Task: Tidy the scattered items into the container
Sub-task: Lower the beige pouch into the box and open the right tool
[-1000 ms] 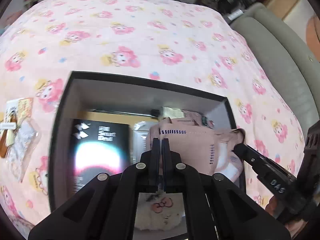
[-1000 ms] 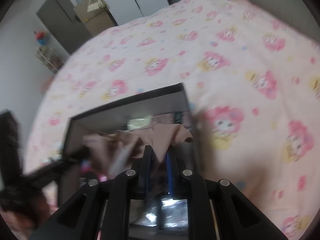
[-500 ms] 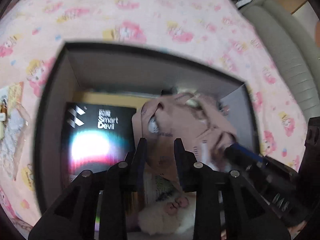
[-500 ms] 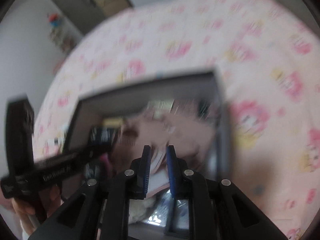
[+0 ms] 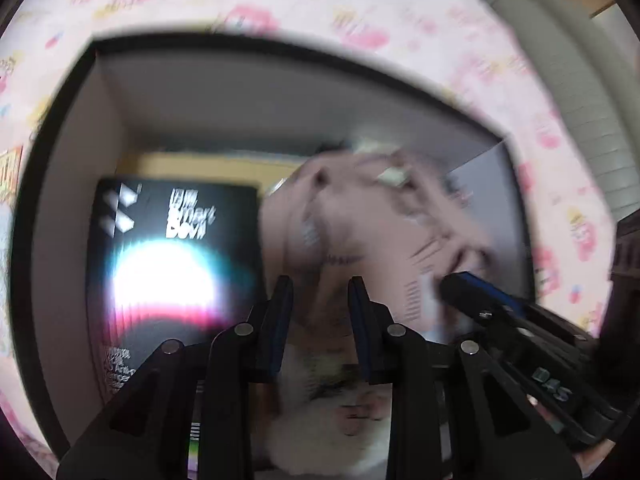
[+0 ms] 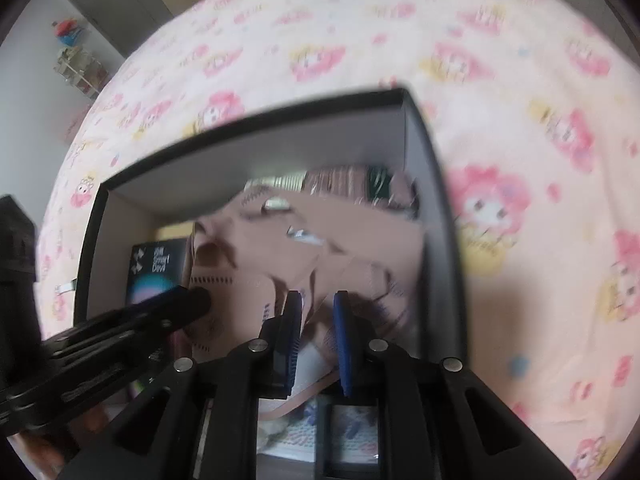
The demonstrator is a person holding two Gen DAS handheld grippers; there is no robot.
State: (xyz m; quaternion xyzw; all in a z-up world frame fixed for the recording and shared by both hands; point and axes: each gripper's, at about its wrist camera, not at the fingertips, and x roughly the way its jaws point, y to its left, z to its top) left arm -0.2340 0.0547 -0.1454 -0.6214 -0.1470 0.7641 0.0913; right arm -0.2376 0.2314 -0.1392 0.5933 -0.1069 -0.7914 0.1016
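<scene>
Hovering over the box [image 6: 256, 136], both grippers, left [image 5: 320, 300] and right [image 6: 316, 312], hold jaws spread, the pouch [image 6: 320, 248] lying released ahead.

Both wrist views close above the box [image 5: 280, 92] — facing in, sharing its interior

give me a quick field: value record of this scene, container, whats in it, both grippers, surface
container: open dark box, grey inside
contents: pink wrinkled packet on top; black Smart Devil box at its left; white plush item at the near edge
left gripper: open, over the packet, holding nothing
right gripper: open, fingers either side of a packet fold
surface: pink cartoon-print sheet
outside the box: printed packets on the sheet, blurred
</scene>
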